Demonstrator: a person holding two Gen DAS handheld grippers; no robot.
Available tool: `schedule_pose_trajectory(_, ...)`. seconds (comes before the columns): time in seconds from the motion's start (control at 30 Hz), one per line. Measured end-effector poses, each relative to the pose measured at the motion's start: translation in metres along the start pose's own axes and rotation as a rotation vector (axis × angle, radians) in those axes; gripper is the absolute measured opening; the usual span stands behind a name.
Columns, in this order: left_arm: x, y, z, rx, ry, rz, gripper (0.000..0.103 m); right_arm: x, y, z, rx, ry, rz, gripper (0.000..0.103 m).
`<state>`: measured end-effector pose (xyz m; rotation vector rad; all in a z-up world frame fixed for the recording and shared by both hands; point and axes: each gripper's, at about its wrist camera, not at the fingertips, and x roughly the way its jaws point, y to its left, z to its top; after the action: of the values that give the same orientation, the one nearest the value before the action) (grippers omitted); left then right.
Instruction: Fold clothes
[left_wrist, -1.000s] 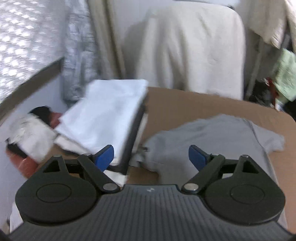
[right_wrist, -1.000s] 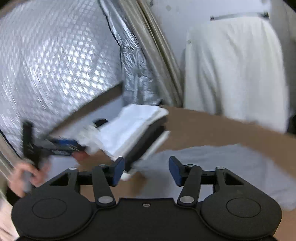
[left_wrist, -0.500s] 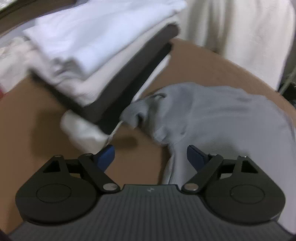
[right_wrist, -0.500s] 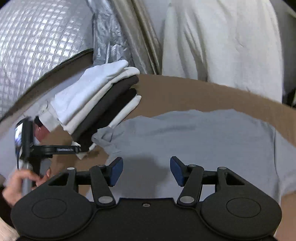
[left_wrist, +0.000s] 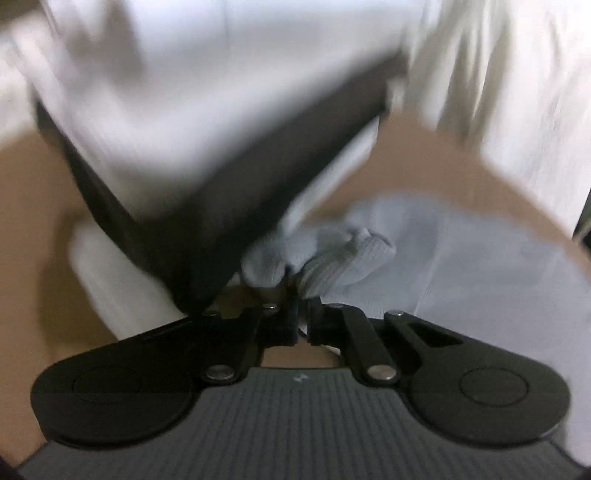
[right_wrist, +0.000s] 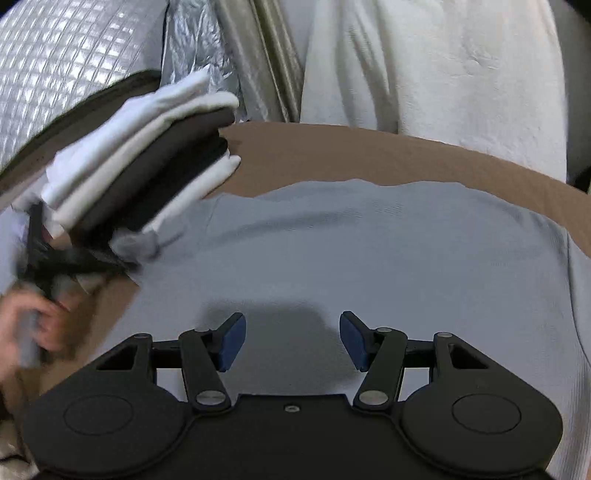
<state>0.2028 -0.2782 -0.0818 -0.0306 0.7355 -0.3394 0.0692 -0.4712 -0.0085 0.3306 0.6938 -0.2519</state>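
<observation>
A grey T-shirt (right_wrist: 369, 240) lies spread flat on the brown table (right_wrist: 332, 155). In the left wrist view my left gripper (left_wrist: 297, 295) is shut on the bunched sleeve end of the grey T-shirt (left_wrist: 343, 254), right beside the stack of folded clothes (left_wrist: 184, 129). The right wrist view shows that same left gripper (right_wrist: 74, 258) blurred at the shirt's left corner, with a hand (right_wrist: 26, 325) holding it. My right gripper (right_wrist: 291, 339) hovers open low over the shirt's near part, nothing between its blue pads (right_wrist: 232, 341).
A stack of folded white and black clothes (right_wrist: 147, 155) sits at the table's left, touching the shirt's left edge. A white cloth-draped chair (right_wrist: 443, 74) stands behind the table. Silver quilted foil (right_wrist: 55, 55) covers the left wall.
Both grippers have dropped down toward the table. The left gripper went from wide open to shut on the shirt's sleeve end. The right gripper stays open, now close over the shirt.
</observation>
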Motion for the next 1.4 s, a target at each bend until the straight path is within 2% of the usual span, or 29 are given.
schedule_pose_trajectory(0.1, -0.015, 0.002, 0.0, 0.02, -0.004, 0.019, 0.004, 0.017, -0.017, -0.009, 0.018, 0.025, -0.011, 0.062)
schedule_pose_trajectory(0.17, 0.007, 0.017, -0.01, -0.084, 0.134, -0.009, 0.004, 0.032, -0.032, -0.017, 0.066, 0.056, -0.02, 0.062)
schedule_pose_trajectory(0.23, 0.037, 0.029, -0.022, -0.131, 0.272, 0.02, 0.005, 0.038, -0.045, -0.019, 0.112, 0.065, -0.007, 0.062)
schedule_pose_trajectory(0.3, 0.051, 0.035, -0.027, -0.176, 0.336, 0.046, 0.008, 0.041, -0.055, -0.02, 0.149, 0.061, 0.017, 0.062)
schedule_pose_trajectory(0.37, 0.046, 0.029, -0.02, -0.149, 0.358, 0.068, 0.01, 0.044, -0.064, -0.019, 0.179, 0.057, 0.038, 0.062)
schedule_pose_trajectory(0.4, 0.041, 0.023, -0.016, -0.114, 0.356, 0.088, 0.014, 0.043, -0.065, -0.017, 0.177, 0.055, 0.039, 0.062)
schedule_pose_trajectory(0.47, 0.029, 0.015, -0.012, -0.075, 0.296, 0.135, 0.015, 0.042, -0.069, -0.015, 0.172, 0.051, 0.024, 0.062)
schedule_pose_trajectory(0.53, 0.023, 0.003, -0.008, -0.013, 0.164, 0.15, 0.031, 0.043, -0.076, -0.015, 0.189, 0.048, 0.011, 0.062)
schedule_pose_trajectory(0.6, 0.031, -0.008, -0.01, 0.054, 0.093, 0.115, 0.103, 0.046, -0.084, -0.014, 0.216, 0.044, 0.005, 0.062)
schedule_pose_trajectory(0.7, 0.061, -0.022, -0.02, 0.115, 0.15, 0.06, 0.103, 0.05, -0.092, -0.014, 0.244, 0.039, 0.017, 0.063)
schedule_pose_trajectory(0.73, 0.071, -0.026, -0.024, 0.14, 0.156, 0.076, 0.101, 0.051, -0.092, -0.014, 0.244, 0.037, 0.018, 0.063)
schedule_pose_trajectory(0.77, 0.078, -0.03, -0.027, 0.162, 0.146, 0.115, 0.085, 0.052, -0.092, -0.014, 0.238, 0.036, 0.017, 0.064)
schedule_pose_trajectory(0.8, 0.083, -0.033, -0.028, 0.182, 0.133, 0.158, 0.048, 0.053, -0.091, -0.014, 0.224, 0.036, 0.014, 0.066)
schedule_pose_trajectory(0.83, 0.083, -0.032, -0.028, 0.182, 0.122, 0.175, 0.025, 0.054, -0.089, -0.013, 0.208, 0.036, 0.01, 0.066)
schedule_pose_trajectory(0.87, 0.073, -0.028, -0.022, 0.153, 0.096, 0.157, 0.007, 0.054, -0.087, -0.013, 0.194, 0.037, 0.005, 0.067)
schedule_pose_trajectory(0.97, 0.024, -0.011, -0.003, 0.057, -0.041, 0.055, 0.008, 0.054, -0.086, -0.013, 0.164, 0.038, 0.003, 0.067)
schedule_pose_trajectory(1.03, 0.01, -0.006, 0.005, 0.034, -0.071, 0.024, 0.008, 0.054, -0.087, -0.013, 0.151, 0.039, 0.01, 0.067)
schedule_pose_trajectory(1.07, 0.014, -0.004, 0.001, 0.023, -0.038, 0.036, 0.008, 0.055, -0.088, -0.013, 0.146, 0.041, 0.013, 0.067)
schedule_pose_trajectory(1.1, 0.025, -0.005, -0.005, 0.03, 0.035, 0.067, 0.009, 0.055, -0.088, -0.012, 0.145, 0.043, 0.013, 0.067)
schedule_pose_trajectory(1.13, 0.038, -0.008, -0.012, 0.042, 0.118, 0.104, 0.012, 0.055, -0.089, -0.011, 0.143, 0.045, 0.01, 0.067)
schedule_pose_trajectory(1.2, 0.061, -0.006, -0.023, 0.05, 0.22, 0.165, 0.024, 0.055, -0.089, -0.01, 0.137, 0.057, -0.005, 0.067)
schedule_pose_trajectory(1.23, 0.072, -0.004, -0.028, 0.052, 0.267, 0.195, 0.027, 0.054, -0.089, -0.01, 0.13, 0.071, -0.028, 0.067)
schedule_pose_trajectory(1.27, 0.07, -0.003, -0.025, 0.04, 0.254, 0.207, 0.032, 0.053, -0.088, -0.01, 0.124, 0.086, -0.05, 0.067)
schedule_pose_trajectory(1.3, 0.064, -0.002, -0.019, 0.023, 0.221, 0.214, 0.032, 0.052, -0.086, -0.01, 0.109, 0.101, -0.072, 0.067)
schedule_pose_trajectory(1.33, 0.053, -0.001, -0.015, 0.008, 0.167, 0.197, 0.032, 0.049, -0.084, -0.01, 0.078, 0.119, -0.099, 0.067)
schedule_pose_trajectory(1.4, 0.02, -0.007, -0.011, -0.001, 0.002, 0.105, 0.031, 0.045, -0.083, -0.008, 0.016, 0.159, -0.162, 0.071)
